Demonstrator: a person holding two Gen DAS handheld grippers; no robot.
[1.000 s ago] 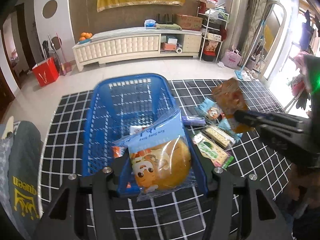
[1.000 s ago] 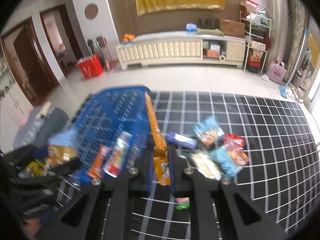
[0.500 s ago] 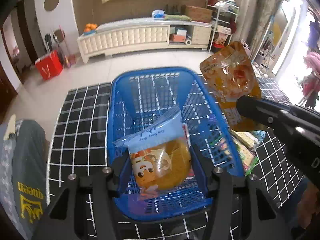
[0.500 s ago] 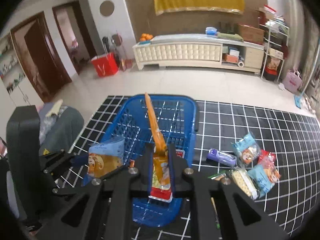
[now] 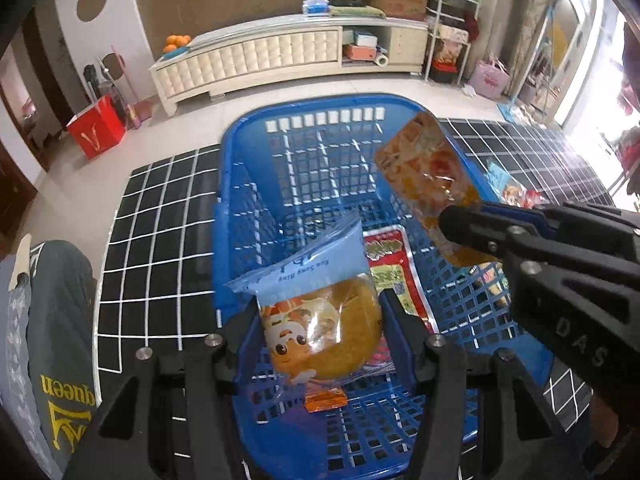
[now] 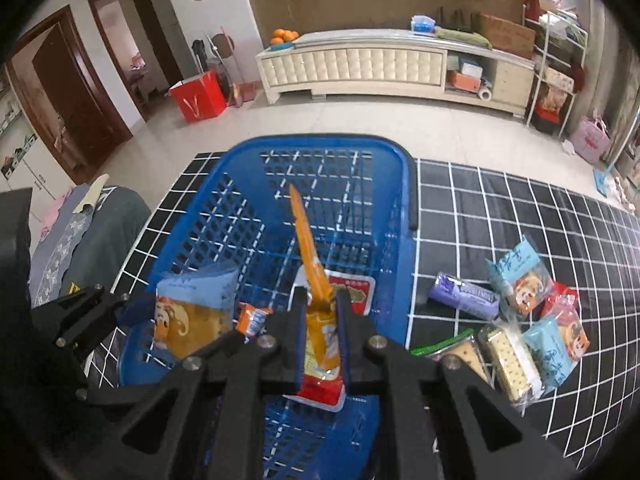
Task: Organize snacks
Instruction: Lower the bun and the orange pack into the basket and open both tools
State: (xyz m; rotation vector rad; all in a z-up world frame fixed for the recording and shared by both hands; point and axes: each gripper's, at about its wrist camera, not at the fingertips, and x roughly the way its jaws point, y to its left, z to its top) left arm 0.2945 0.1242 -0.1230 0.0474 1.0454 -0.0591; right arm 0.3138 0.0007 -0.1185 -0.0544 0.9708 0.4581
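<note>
A blue plastic basket (image 5: 256,152) (image 6: 400,184) stands on a black grid mat. My left gripper (image 5: 320,320) is shut on a blue-topped bun packet (image 5: 320,320) and holds it over the basket's near end; the packet also shows in the right wrist view (image 6: 188,320). My right gripper (image 6: 322,312) is shut on an orange snack pouch (image 6: 312,272), held edge-on above the basket; in the left wrist view the pouch (image 5: 424,176) hangs over the right rim. A red-green packet (image 5: 394,264) and a small orange packet (image 5: 326,400) lie inside the basket.
Several loose snacks lie on the mat right of the basket: a purple packet (image 6: 464,294), cracker packs (image 6: 508,354), blue bun packets (image 6: 520,276). A grey garment (image 5: 52,320) lies left. A white cabinet (image 6: 360,64) and red box (image 6: 196,96) stand far back.
Both grippers have moved with their packets from beside the basket to above it. The orange pouch has come lower over the basket's right side.
</note>
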